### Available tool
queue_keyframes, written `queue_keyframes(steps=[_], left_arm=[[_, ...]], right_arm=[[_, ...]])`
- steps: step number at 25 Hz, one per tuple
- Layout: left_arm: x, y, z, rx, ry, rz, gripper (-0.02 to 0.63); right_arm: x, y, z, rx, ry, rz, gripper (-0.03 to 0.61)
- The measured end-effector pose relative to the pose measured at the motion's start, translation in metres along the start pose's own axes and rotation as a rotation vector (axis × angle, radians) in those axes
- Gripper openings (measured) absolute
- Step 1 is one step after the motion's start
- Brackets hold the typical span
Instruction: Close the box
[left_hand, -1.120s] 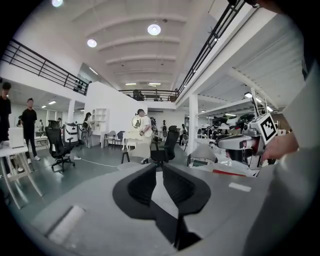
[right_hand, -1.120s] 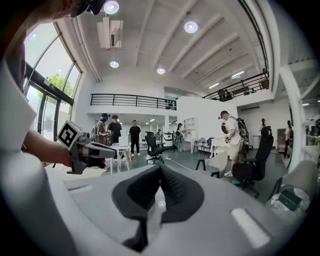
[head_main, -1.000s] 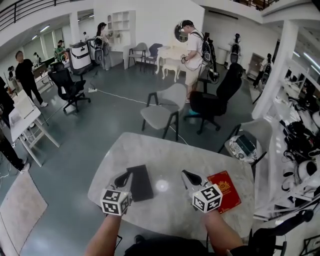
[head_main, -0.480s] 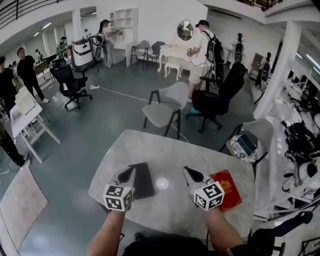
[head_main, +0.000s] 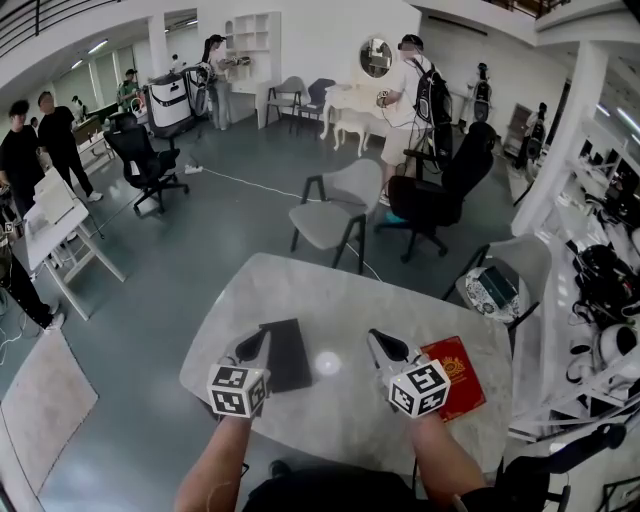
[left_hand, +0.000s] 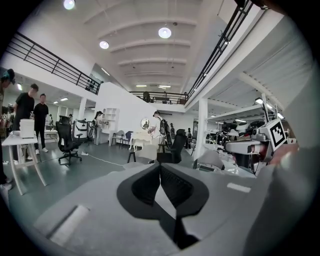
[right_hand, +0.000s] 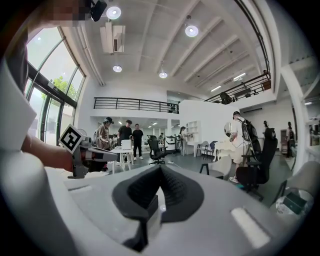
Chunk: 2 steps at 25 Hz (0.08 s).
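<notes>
Holding both jaws pressed shut and empty above the worktop (head_main: 300, 290), with what I take for the box halves on either side.
Only the head view shows them: a flat black piece (head_main: 287, 353) just beside my left gripper (head_main: 258, 342), and a gold-stamped red piece (head_main: 458, 377) by my right gripper (head_main: 376, 341). I judge both light, stiff and apt to slide, best pinched at an edge. My gripper views skim past them.

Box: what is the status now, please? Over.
Claws shut, empty: left claw, right claw. On table, red box lies flat, right of right claw, untouched. A black slab beside left claw; nothing on the box.
</notes>
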<state>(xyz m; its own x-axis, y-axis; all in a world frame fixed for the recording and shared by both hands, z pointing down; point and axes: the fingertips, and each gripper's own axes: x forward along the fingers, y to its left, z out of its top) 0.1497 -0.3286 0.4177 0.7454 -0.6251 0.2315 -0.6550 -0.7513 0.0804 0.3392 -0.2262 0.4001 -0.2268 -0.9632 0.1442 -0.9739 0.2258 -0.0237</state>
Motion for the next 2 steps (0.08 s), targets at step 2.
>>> queue_keyframes(steps=[2], left_arm=[[-0.0007,0.0029,-0.0006,-0.007,-0.004,0.011,0.012]], right_arm=[[0.0001,0.0000,-0.0012,0.002,-0.001,0.001,0.002]])
